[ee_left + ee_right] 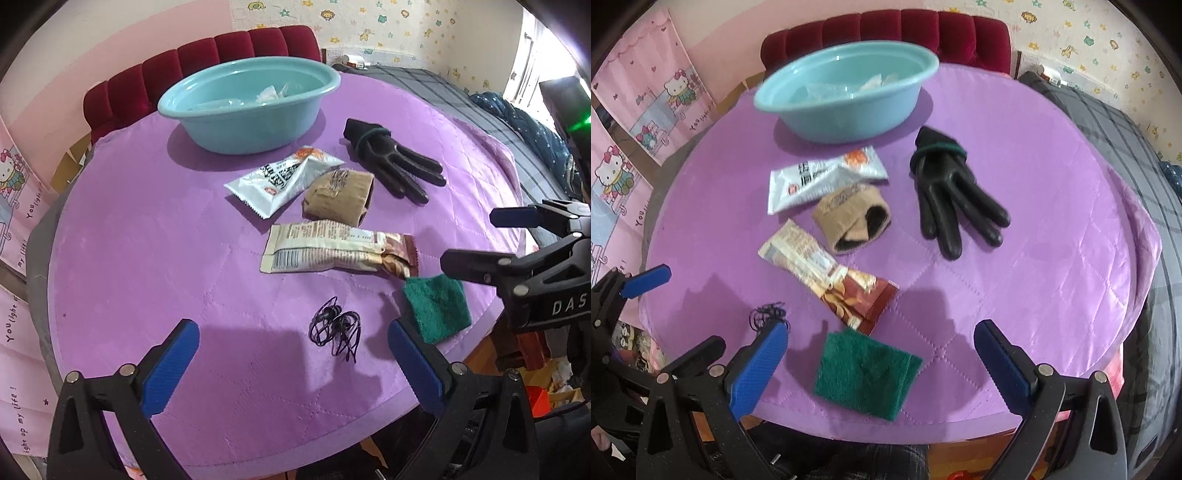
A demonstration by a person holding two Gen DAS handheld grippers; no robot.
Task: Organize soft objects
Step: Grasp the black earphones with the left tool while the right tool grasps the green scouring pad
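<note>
on the purple quilted table, soft items lie loose near the teal basin, presumably their collection bin: black glove, green scouring pad, brown sock roll, tangled cord. left gripper hovers jaws apart before the cord; right gripper hovers spread, empty, over the pad.

On the bench before you, the basin sits at the far side with some wrappers in it. Near of it lie the sachet and, just right of that and touching it, the rolled sock. The glove lies right of both, apart. Nearer you lies the snack bar, then the cable tangle with the scouring pad to its right at the bench edge.
</note>
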